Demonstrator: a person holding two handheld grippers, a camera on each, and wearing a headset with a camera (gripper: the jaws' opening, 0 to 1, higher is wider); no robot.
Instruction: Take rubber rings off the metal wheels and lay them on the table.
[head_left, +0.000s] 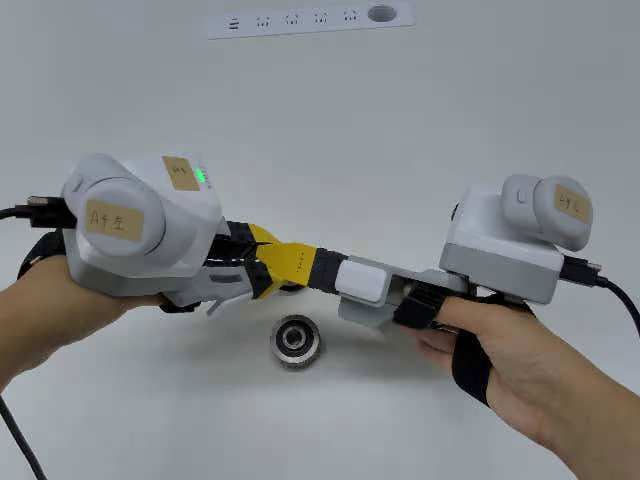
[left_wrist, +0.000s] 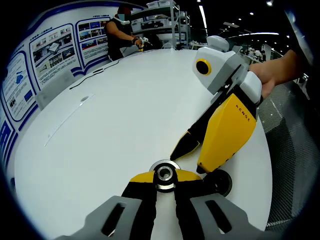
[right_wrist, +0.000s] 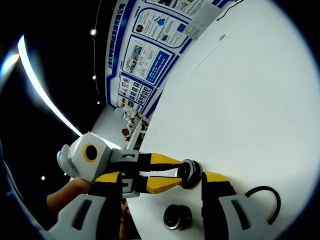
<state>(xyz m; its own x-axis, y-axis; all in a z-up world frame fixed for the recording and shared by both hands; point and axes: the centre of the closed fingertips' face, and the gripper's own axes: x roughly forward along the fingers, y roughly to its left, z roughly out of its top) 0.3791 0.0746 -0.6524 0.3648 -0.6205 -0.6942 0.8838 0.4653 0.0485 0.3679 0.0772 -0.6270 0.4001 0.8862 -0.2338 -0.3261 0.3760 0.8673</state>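
Two handheld tools, the left gripper (left_wrist: 165, 176) and the right gripper (right_wrist: 194, 180), have rounded white and grey housings. Each housing carries a tan paper label (head_left: 115, 218) with handwriting. A small green light (head_left: 201, 177) glows on top of the left one. The jaws are yellow and black on grey arms, and one yellow jaw bears small black lettering. A black cable (head_left: 30, 208) leaves the back of each housing. A black strap (head_left: 470, 365) wraps the right hand (head_left: 505, 350), and another wraps the left hand (head_left: 60, 300).
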